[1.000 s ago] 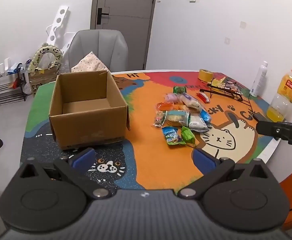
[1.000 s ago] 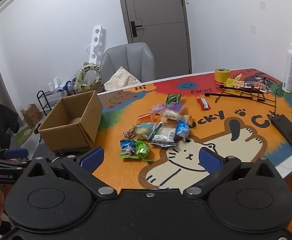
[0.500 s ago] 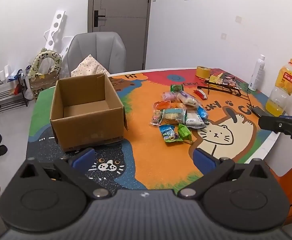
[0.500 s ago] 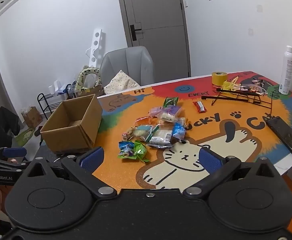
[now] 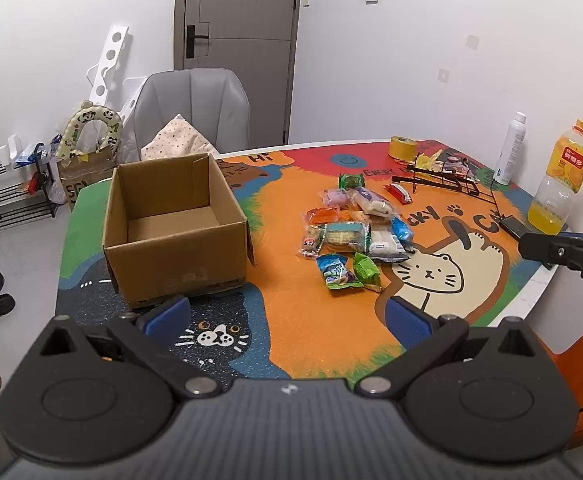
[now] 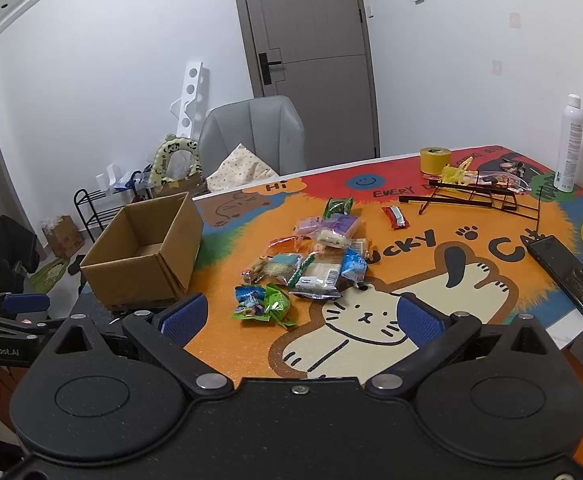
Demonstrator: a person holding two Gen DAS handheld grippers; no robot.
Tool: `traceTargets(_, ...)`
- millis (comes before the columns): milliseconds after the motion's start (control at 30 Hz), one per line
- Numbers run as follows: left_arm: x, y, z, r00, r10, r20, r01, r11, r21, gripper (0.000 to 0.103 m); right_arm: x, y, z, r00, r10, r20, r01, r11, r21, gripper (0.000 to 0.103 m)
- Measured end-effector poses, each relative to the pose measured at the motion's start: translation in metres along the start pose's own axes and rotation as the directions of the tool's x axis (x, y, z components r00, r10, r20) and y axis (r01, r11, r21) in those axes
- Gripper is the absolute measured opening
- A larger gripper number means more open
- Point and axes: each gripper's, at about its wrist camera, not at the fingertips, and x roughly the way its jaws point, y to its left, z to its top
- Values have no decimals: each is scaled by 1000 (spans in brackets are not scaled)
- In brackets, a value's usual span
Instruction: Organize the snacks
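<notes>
Both grippers hang back from the table edge with nothing between their fingers: the left gripper (image 5: 287, 312) has its blue pads spread wide, and the right gripper (image 6: 301, 318) is spread just as wide.

Ahead of the left gripper and a little to its left stands the cardboard box (image 5: 177, 228), flaps up; the part of its floor that shows is bare. Ahead of the right gripper lies the snack pile (image 6: 311, 256), a loose heap of small packets on the cartoon-cat table mat (image 6: 411, 280). The nearest 2, a blue packet (image 6: 249, 302) and a green packet (image 6: 277, 304), touch each other just ahead of its left finger. A red bar (image 6: 395, 216) and a dark green packet (image 6: 337, 206) lie apart, farther ahead.

By my reading nothing is sorted yet: every visible snack is on the mat, none in the box, so the whole job remains.
</notes>
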Motion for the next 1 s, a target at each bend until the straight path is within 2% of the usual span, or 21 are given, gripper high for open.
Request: traceTargets(1000, -2, 3, 2, 1000, -5, -1, 5, 1000, -3, 103, 0, 4, -3, 1000, 1, -4, -1, 1000, -30, 103)
